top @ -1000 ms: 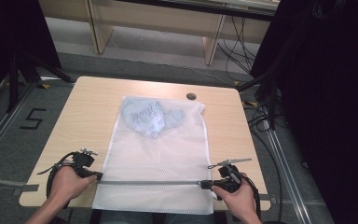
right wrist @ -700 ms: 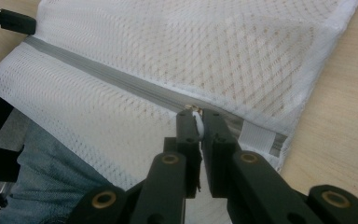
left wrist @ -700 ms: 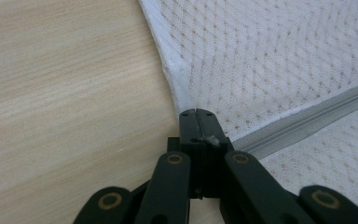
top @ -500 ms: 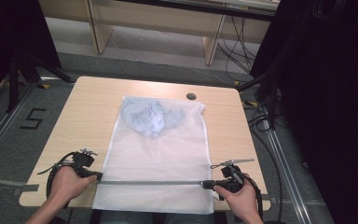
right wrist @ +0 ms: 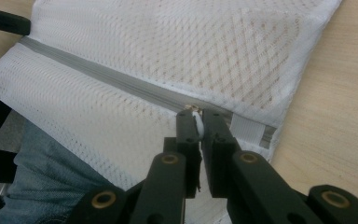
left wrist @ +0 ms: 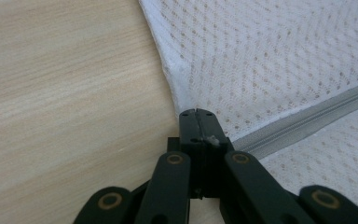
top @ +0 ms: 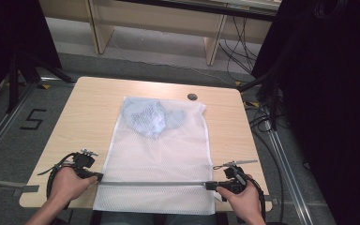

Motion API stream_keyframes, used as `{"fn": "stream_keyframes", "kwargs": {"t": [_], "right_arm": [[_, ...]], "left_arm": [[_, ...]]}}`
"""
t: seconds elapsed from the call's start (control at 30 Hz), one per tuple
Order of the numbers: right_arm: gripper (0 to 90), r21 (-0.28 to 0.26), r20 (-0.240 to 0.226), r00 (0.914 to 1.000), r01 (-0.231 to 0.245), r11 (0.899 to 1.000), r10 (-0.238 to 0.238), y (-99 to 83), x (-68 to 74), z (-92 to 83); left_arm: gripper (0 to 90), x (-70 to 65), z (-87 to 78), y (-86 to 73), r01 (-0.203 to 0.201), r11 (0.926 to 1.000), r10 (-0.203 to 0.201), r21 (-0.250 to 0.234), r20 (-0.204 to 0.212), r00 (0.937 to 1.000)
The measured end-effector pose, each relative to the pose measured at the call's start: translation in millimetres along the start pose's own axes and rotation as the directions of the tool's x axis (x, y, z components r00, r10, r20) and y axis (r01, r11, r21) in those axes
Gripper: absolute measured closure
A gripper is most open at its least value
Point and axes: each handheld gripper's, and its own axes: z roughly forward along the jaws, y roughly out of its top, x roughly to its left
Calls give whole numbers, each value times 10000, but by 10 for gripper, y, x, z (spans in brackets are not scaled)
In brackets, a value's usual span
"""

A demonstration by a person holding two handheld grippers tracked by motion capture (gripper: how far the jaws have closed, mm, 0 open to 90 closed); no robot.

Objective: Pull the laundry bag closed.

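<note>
A light wooden table (top: 93,117) stands on grey floor (top: 136,51); black curtains (top: 328,93) hang at right.

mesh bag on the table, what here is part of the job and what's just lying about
In the job:
- mesh bag
- grey zip across it
- white zip pull, pinched by the right gripper
- left gripper, shut on the bag's edge
- light blue garment inside

Lying about:
- small dark disc near the table's far edge

My left gripper (top: 96,177) and right gripper (top: 210,185) both sit clamped shut, hands low at the near edge
</note>
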Motion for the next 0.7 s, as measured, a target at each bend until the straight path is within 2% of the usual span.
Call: {"fn": "stream_keyframes", "kwargs": {"t": [0.13, 0.17, 0.3, 0.37, 0.43, 0.47, 0.5, 0.53, 0.6, 0.67, 0.7], "right_arm": [[869, 7, 27, 9999, -110, 9999, 110, -4, -2, -7], [869, 83, -68, 9988, -488, 9988, 489, -8, 20, -9], [869, 48, 60, 9992, -398, 9992, 398, -11, 9, -5], [869, 39, -35, 9984, -564, 9984, 564, -15, 9, -12], [869, 102, 28, 9985, -548, 9984, 547, -14, 0, -22], [869, 60, -105, 9986, -509, 9987, 509, -15, -8, -20], [869, 95, 27, 9989, -461, 9989, 461, -15, -11, -28], [869, 77, -32, 9989, -465, 9989, 465, -17, -18, -28], [869, 8, 81, 9981, -618, 9981, 618, -23, -16, -22], [869, 119, -125, 9980, -613, 9980, 615, -24, -27, -25], [869, 72, 10, 9995, -323, 9995, 323, -23, -54, -26]], "left_arm": [[900, -3, 2, -1, 47, 10000, -47, -31, 2, 10000], [900, 0, 0, 0, 9, 10000, -9, -2, 1, 10000], [900, -2, 2, -1, 44, 10000, -44, -31, 3, 10000], [900, -1, 0, 0, -5, 10000, 5, -3, -2, 10000], [900, 0, 0, 0, -1, 10000, 1, -5, 1, 10000], [900, -2, 2, -1, 44, 10000, -44, -34, 6, 10000], [900, 0, 0, -1, 9, 10000, -9, -6, 4, 10000], [900, 0, 0, 0, -8, 10000, 8, -1, 1, 10000], [900, -1, 1, 0, 29, 10000, -29, -18, 5, 10000], [900, -1, 0, -1, 17, 10000, -17, -3, 2, 10000], [900, 0, 0, 0, 9, 10000, -9, -3, 2, 10000]]}}
